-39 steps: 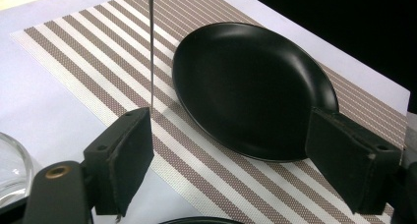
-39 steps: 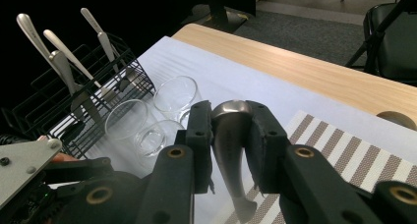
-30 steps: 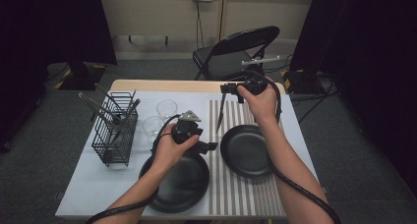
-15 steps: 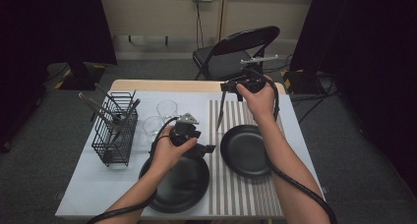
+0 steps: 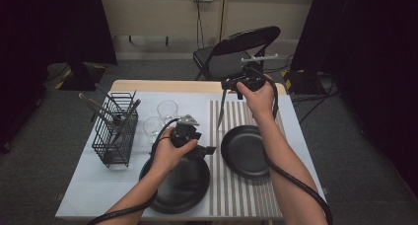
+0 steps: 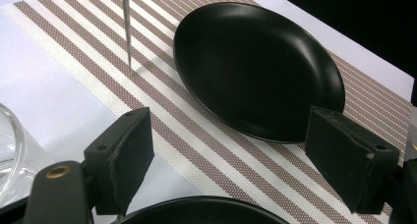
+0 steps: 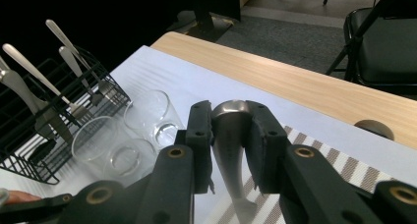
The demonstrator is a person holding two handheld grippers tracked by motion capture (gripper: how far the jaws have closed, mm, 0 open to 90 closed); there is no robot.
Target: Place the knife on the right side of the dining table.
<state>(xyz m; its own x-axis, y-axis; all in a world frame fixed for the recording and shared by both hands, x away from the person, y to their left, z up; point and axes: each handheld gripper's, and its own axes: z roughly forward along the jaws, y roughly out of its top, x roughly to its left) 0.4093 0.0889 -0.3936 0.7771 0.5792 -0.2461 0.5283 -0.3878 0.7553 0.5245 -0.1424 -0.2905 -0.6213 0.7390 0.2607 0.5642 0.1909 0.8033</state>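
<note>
Your right tool [image 7: 228, 135] is clamped on the handle end of one metal utensil [image 5: 221, 109]; it hangs blade-down with its tip just above the striped placemat [image 5: 241, 195], near the far left edge of the right plate [image 5: 245, 151]. Whether it is a knife I cannot tell for sure. Your left tool [image 6: 231, 160] stands wide, nothing between its pads, over the gap between the two black plates. Left plate [image 5: 180, 185] lies under your left hand. Two clear glasses [image 5: 160, 117] sit beside one black wire rack [image 5: 116, 131] holding several pieces of cutlery on the tabletop [image 5: 88, 195].
</note>
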